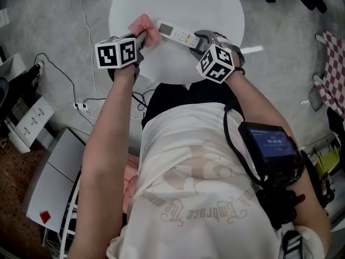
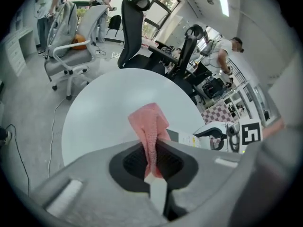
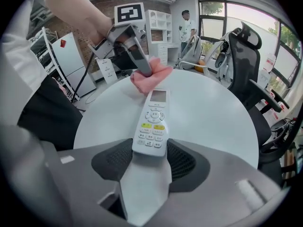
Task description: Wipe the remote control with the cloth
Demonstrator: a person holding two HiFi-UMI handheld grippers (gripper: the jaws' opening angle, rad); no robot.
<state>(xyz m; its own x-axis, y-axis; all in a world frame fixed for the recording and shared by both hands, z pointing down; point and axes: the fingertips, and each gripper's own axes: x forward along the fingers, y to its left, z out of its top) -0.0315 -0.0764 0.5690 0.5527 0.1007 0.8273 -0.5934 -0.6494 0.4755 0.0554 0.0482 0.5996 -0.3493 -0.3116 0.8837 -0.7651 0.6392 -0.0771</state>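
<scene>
Between the left tongs [image 2: 154, 167], which are clamped tight, I have a thin fold of the pink cloth [image 2: 150, 124]. The rest of it bunches out past the tips. The right tongs [image 3: 150, 151] are closed on the lower end of the white remote [image 3: 152, 122]. It lies buttons up, and its screen end reaches out over the round white desk [image 3: 213, 108] toward the cloth. In the right gripper view the cloth sits at that far end, touching it or just beside it; I cannot tell which.

My main worry is the hold on the remote. I have only its tail, so a firm push from the cloth at the far end could lever it round or slide it out onto the desk. The cloth is pinched by so little that it could drag loose if it snags on the casing. Rubbing hard could also press buttons.

The remote's underside is hidden, and I cannot tell whether it rests on the desk or hangs above it. The left gripper view shows only a sliver of the remote, and in the head view the marker cubes mostly cover both tongs.
</scene>
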